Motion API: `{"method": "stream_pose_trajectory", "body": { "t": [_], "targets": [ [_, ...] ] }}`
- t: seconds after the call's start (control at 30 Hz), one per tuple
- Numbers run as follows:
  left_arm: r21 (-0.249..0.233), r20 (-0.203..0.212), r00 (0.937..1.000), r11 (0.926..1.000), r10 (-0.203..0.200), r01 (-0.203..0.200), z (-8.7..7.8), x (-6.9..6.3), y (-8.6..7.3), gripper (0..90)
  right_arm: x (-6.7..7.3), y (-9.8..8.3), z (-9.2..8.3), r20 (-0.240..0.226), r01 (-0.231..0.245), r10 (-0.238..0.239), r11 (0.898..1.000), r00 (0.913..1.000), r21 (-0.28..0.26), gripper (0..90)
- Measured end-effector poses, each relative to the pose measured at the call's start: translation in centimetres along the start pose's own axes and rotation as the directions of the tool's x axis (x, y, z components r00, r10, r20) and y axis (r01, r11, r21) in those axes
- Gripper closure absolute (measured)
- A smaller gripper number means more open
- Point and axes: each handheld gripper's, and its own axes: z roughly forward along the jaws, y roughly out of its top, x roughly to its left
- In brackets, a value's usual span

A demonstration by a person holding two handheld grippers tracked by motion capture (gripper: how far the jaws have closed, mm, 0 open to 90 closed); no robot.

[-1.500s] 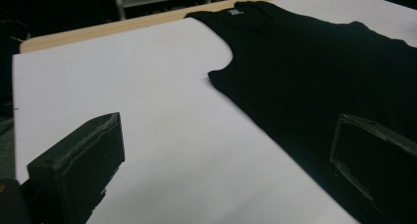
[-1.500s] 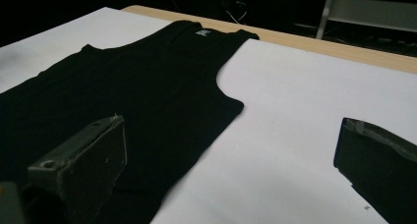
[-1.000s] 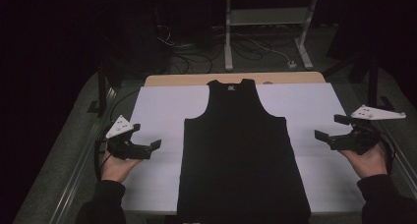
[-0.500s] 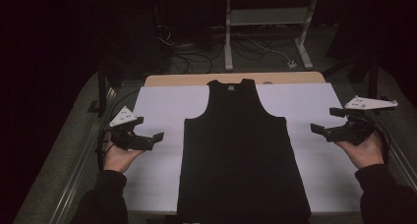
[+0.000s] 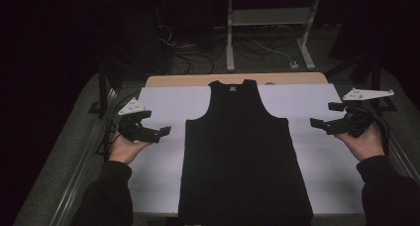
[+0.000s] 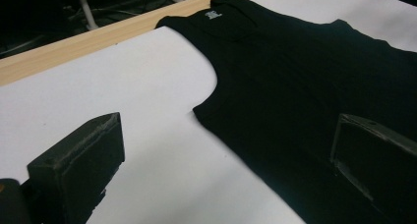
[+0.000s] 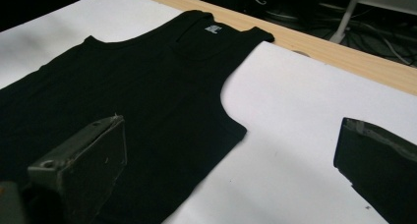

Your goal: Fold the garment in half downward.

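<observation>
Between my two hand-held grippers, a black tank top (image 5: 242,156) is lying flat on the white worktop (image 5: 163,104); I am holding the left hand-held gripper (image 5: 159,132) and right hand-held gripper (image 5: 321,123) spread wide, touching nothing

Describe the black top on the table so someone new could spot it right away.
Find the white sheet covering the table. In its middle, between the two grippers, lies a black tank top, flat, neck toward the far wooden edge. It is the one dark garment, with a small white neck label.
</observation>
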Motion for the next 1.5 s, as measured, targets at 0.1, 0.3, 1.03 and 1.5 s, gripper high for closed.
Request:
{"method": "stream_pose_trajectory", "body": {
  "t": [0.1,0.3,1.03,1.5],
  "targets": [
    [0.001,0.009,1.0000,1.0000,0.003,-0.003,0.2,0.0,0.5,0.0,-0.1,0.3,0.3,-0.007,0.003,-0.003,1.000,1.0000,0.007,0.0],
    [0.000,0.024,0.9996,0.9999,0.012,-0.012,0.5,0.0,1.5,0.0,-0.3,1.0,0.8,-0.012,0.005,-0.004,1.000,0.9999,0.019,0.0],
    [0.048,0.048,0.9987,0.9987,0.015,-0.018,2.9,0.9,3.8,0.0,-1.4,3.2,3.1,-0.033,0.009,-0.006,0.997,0.9994,0.072,0.0],
    [0.070,0.074,0.9971,0.9975,-0.018,0.013,5.2,1.3,3.6,0.0,-2.0,3.5,5.1,-0.039,0.000,0.005,0.994,0.9992,0.110,0.0]
  ]
}}
